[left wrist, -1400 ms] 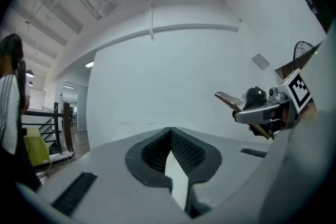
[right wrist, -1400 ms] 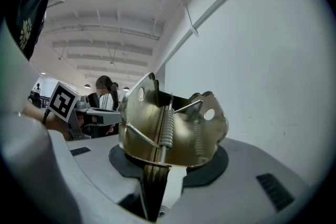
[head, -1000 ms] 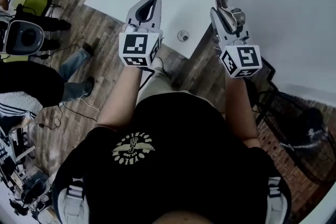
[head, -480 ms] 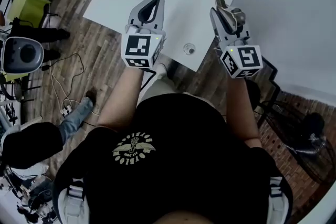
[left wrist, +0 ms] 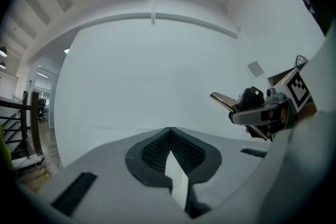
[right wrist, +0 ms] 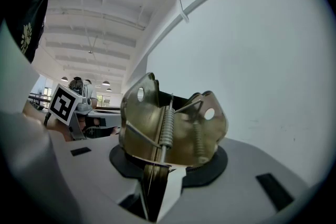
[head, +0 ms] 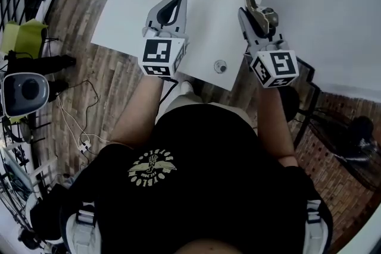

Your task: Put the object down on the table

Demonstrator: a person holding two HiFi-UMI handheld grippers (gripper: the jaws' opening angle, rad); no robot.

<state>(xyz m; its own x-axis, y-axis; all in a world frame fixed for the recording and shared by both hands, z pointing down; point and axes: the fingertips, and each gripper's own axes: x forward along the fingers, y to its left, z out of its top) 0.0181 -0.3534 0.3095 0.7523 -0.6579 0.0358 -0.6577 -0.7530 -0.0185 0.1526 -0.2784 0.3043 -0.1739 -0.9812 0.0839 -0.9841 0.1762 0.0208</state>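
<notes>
Clamping the metal clip (right wrist: 173,126) between its jaws, the right gripper (head: 255,12) is hovering over the worktop (head: 128,21) at 1 o'clock, set-down not yet done; the left gripper (head: 174,4) is idling, jaws closed, empty.

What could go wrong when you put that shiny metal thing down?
The right gripper hangs near the side edge of the table, so the metal spring clip might land half off and drop to the floor. It could also bump the small round thing by the near corner.
</notes>
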